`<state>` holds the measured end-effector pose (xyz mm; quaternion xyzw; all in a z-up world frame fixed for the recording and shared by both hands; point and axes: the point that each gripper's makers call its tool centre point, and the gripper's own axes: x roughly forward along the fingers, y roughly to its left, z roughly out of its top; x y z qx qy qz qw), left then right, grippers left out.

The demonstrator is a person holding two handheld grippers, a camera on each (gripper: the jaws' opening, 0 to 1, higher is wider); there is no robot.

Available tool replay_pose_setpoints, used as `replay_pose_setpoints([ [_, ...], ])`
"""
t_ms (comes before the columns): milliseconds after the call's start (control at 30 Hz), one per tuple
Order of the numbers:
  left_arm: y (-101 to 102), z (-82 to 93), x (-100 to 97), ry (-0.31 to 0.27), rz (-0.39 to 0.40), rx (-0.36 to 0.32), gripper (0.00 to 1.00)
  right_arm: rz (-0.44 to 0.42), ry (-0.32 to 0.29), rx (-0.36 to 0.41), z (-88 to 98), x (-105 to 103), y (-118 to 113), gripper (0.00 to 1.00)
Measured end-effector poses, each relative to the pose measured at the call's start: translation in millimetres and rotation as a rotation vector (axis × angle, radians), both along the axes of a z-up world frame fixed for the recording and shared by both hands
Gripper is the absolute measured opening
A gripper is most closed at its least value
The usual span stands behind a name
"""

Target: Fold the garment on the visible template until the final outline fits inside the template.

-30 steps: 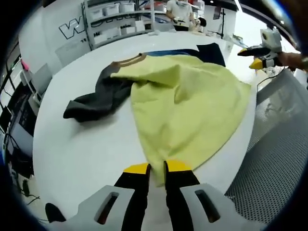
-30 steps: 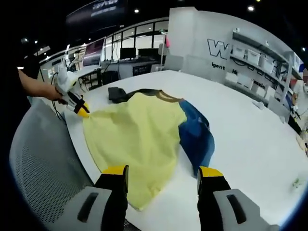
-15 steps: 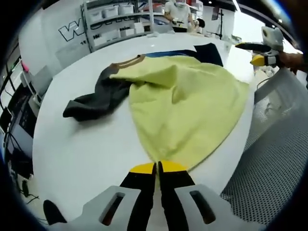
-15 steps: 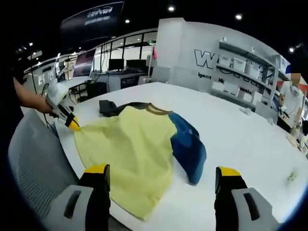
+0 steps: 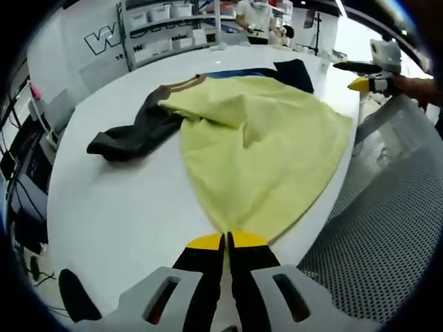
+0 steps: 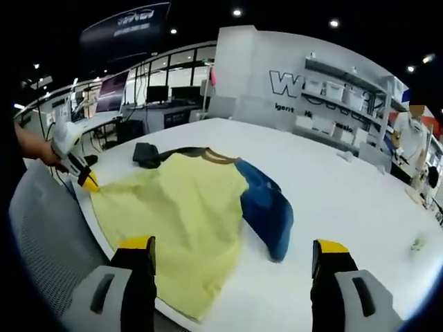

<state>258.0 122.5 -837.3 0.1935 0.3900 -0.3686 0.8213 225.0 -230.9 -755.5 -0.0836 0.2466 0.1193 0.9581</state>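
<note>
A: Garment (image 5: 256, 149) lies spread on the round white desk (image 5: 111, 207), near the edge beside the grey mesh chair (image 5: 387, 228). Its yellow body faces up, one dark sleeve (image 5: 128, 135) trails off to the side, and a blue sleeve (image 6: 266, 207) is bunched along the other side.

B: And the tools?

A: Left tool (image 5: 227, 242) is clenched on the yellow hem corner, jaws together with cloth between them. Right tool (image 6: 228, 252) stands spread wide, grasping nothing, above the opposite hem corner.

B: What could go wrong?

A: The fabric looks soft, thin and limp, with loose wrinkles through the middle. Pulling from one corner alone could drag the whole piece toward the rim, and the hem might slide off the desk. The ribbed tan collar (image 5: 183, 84) may twist too. I can make out no template outline.
</note>
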Motion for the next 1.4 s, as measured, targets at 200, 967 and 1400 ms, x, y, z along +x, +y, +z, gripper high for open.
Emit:
replay_pose_setpoints([
  [200,-13.0,-0.6,-13.3,0.044,-0.05,-0.039,0.07,0.001,0.015,-0.011,-4.9,0.1,0.3,0.92],
  [967,-10.2,32.0,14.7,-0.089,0.024,-0.122,0.3,0.006,0.038,-0.002,-4.0,6.8,-4.9,0.87],
  [1400,-12.1,59.6,31.0,-0.148,0.019,-0.144,0.49,0.088,0.044,-0.07,2.0,41.5,-16.5,0.68],
])
